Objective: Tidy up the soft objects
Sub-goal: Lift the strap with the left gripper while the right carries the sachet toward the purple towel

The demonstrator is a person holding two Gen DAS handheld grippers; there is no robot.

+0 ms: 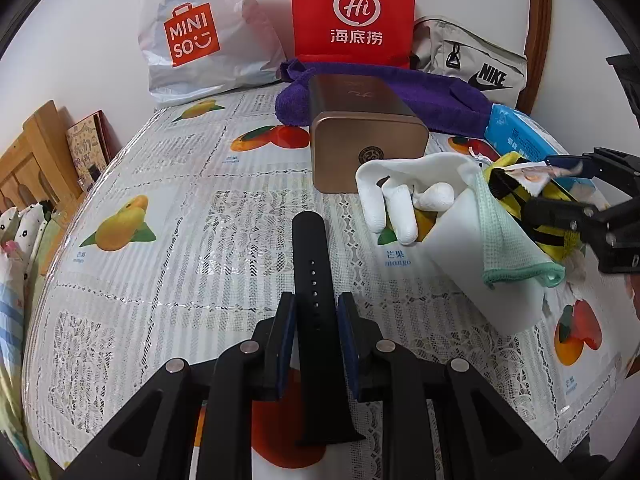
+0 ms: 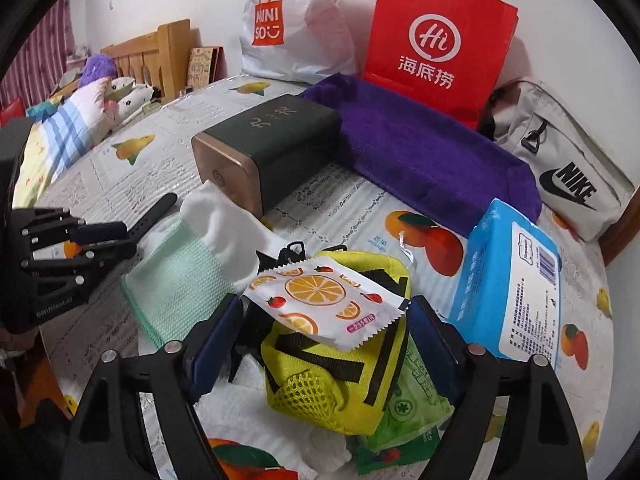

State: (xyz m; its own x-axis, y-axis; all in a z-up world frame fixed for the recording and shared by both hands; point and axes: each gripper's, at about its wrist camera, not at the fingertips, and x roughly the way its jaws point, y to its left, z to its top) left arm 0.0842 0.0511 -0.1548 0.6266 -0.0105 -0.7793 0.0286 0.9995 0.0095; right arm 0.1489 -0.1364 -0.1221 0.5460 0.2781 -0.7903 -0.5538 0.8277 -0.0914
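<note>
My left gripper [image 1: 316,320] is shut on a black watch strap [image 1: 314,264] that points away over the fruit-print tablecloth [image 1: 168,208]. In the right wrist view the left gripper [image 2: 120,238] shows at the left with the strap [image 2: 156,212] sticking out. My right gripper [image 2: 324,320] has a wet-wipe sachet [image 2: 320,300] with an orange-slice print between its pads, both corners touching them. The sachet lies over a yellow mesh pouch [image 2: 332,384]. A mint cloth [image 2: 176,280] and white socks [image 2: 228,220] hang from a white container [image 1: 480,280]. The right gripper [image 1: 548,184] shows at the right.
A bronze tin [image 1: 360,132] lies mid-table in front of a purple towel [image 2: 420,152]. A blue tissue pack [image 2: 512,280] and a green packet [image 2: 416,404] sit at the right. A white Miniso bag [image 1: 192,36], a red paper bag [image 1: 352,12] and a grey Nike bag [image 2: 560,168] line the wall.
</note>
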